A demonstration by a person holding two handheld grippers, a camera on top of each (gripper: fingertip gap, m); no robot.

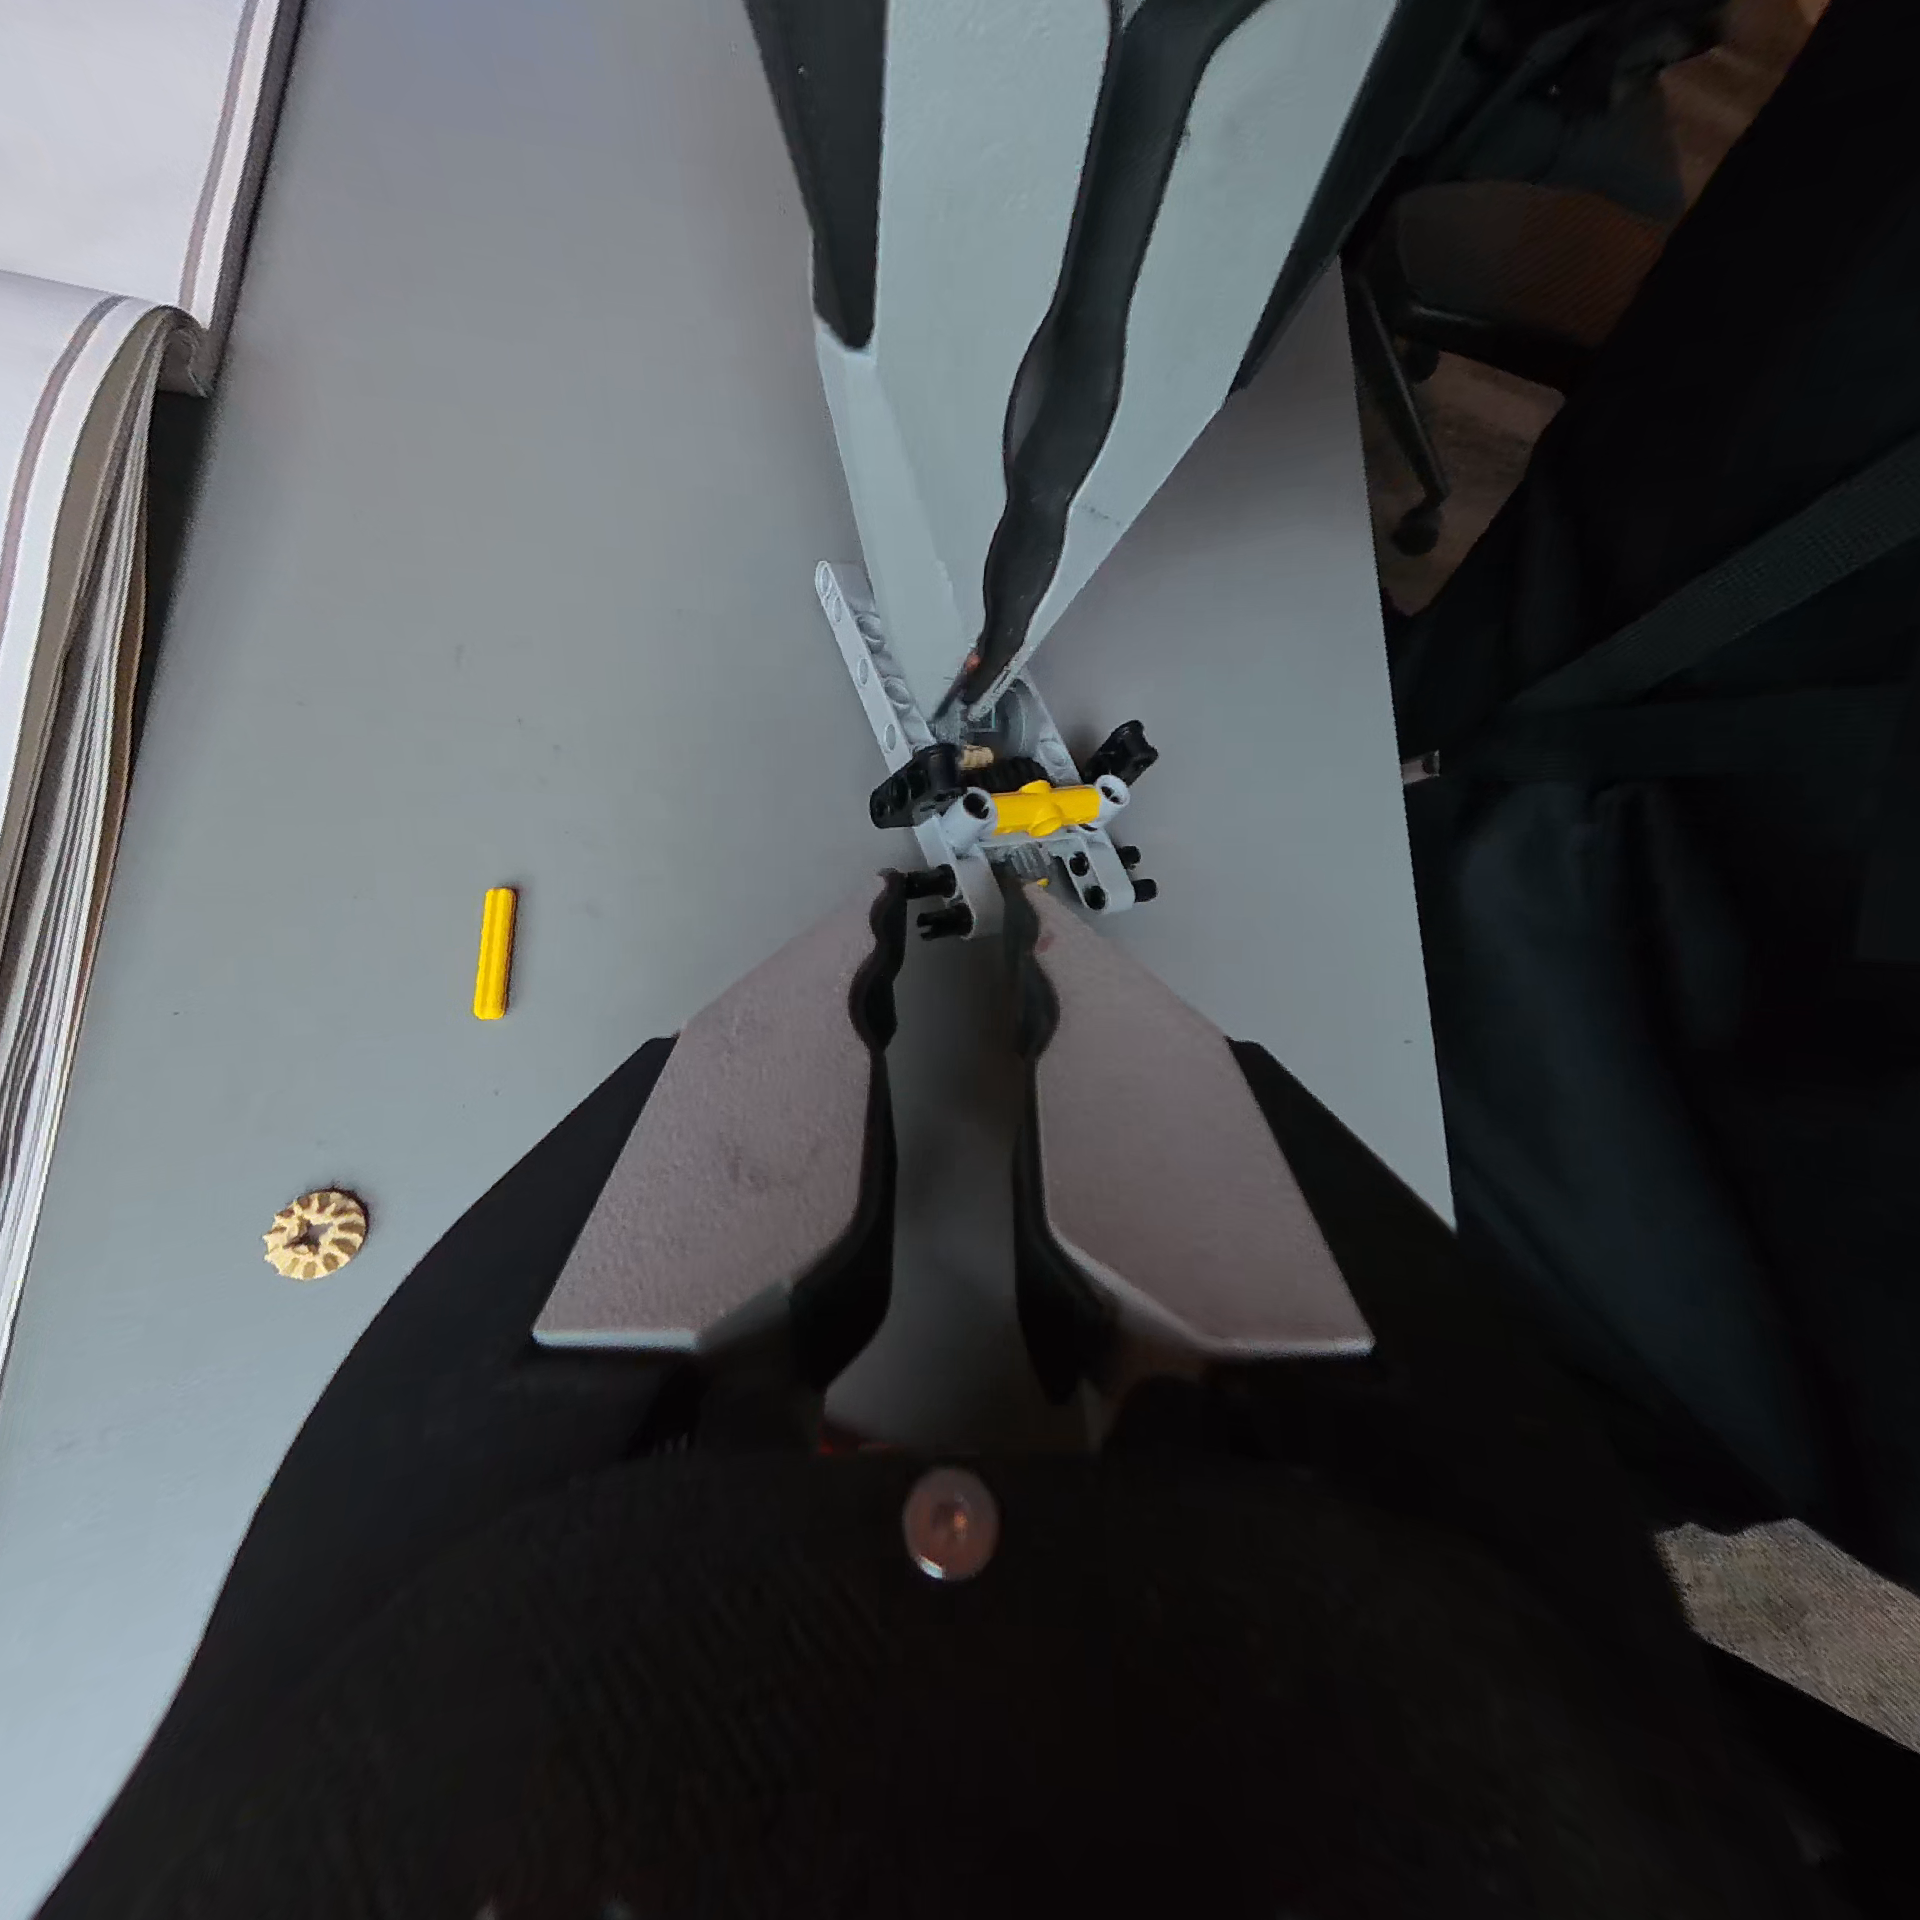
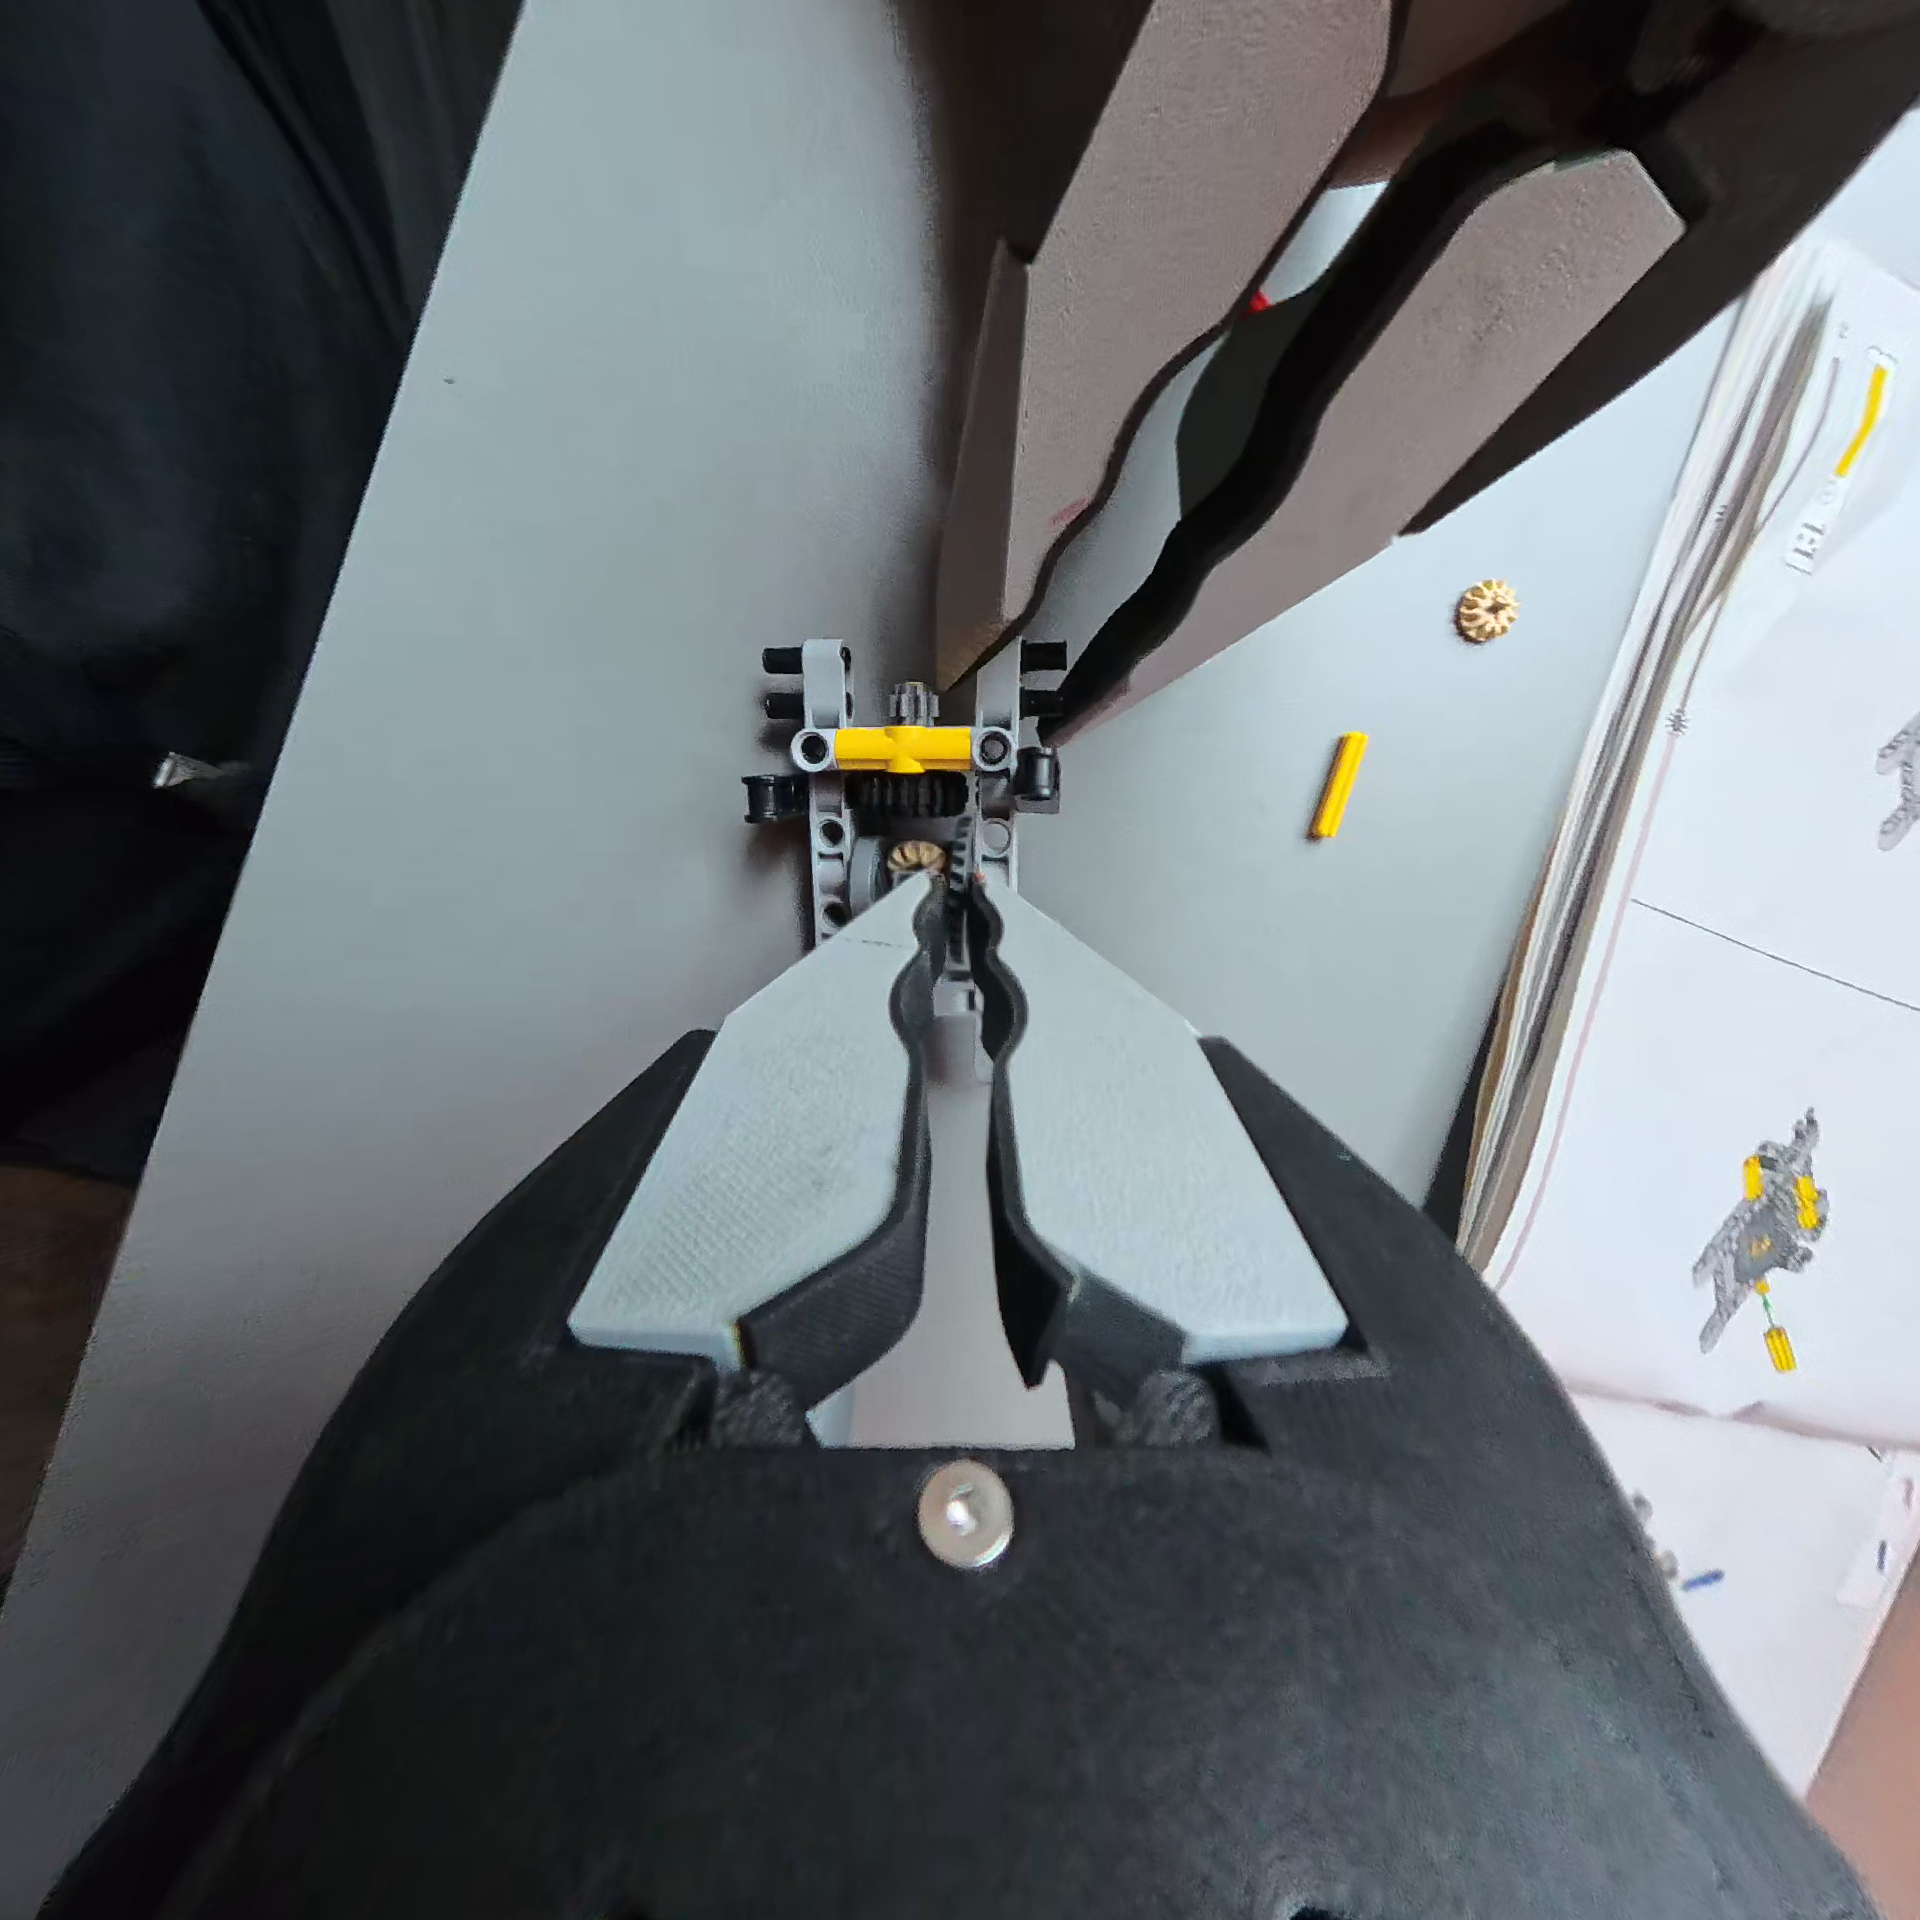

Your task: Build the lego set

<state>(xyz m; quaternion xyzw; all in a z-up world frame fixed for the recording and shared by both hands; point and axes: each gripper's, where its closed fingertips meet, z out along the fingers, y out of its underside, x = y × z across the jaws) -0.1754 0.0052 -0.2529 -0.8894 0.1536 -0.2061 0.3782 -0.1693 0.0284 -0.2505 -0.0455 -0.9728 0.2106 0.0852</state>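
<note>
1. The Technic gear assembly [image 1: 1013, 821] lies flat on the grey bench [image 1: 520, 623], centre of the left wrist view. It has two light grey beams with black pins, a yellow cross connector [image 2: 902, 748] between them, and black gears behind that.

2. Left tongs [image 1: 961, 899]: fingertips close together at the pinned end of the assembly, apparently clamped on one grey beam end. The contact itself is partly hidden, so this is a judgement.

3. Right tongs [image 2: 954, 902]: nearly together, clamped on a thin black toothed part [image 2: 954, 883] at the opposite end of the frame, just beside a small tan gear [image 2: 916, 858] already seated there.

4. Key relation: the assembly's long axis runs straight away from each pair of tongs, bottom to top through mid-frame in both views. The two tongs face each other along that axis, one at each end. The right tongs are the nearer to the gear bay.

5. Judgement: the coming move is a push along this same axis, the left tongs bracing while the right seats the toothed part. An off-axis push would likely skew the frame.

6. Loose parts, well apart from the assembly:
   - yellow axle [image 1: 494, 954], left of centre, long axis roughly parallel to the assembly's;
   - tan bevel gear [image 1: 315, 1232], lower left.

7. An open instruction booklet [image 2: 1766, 935] lies along the right edge of the right wrist view.
</note>
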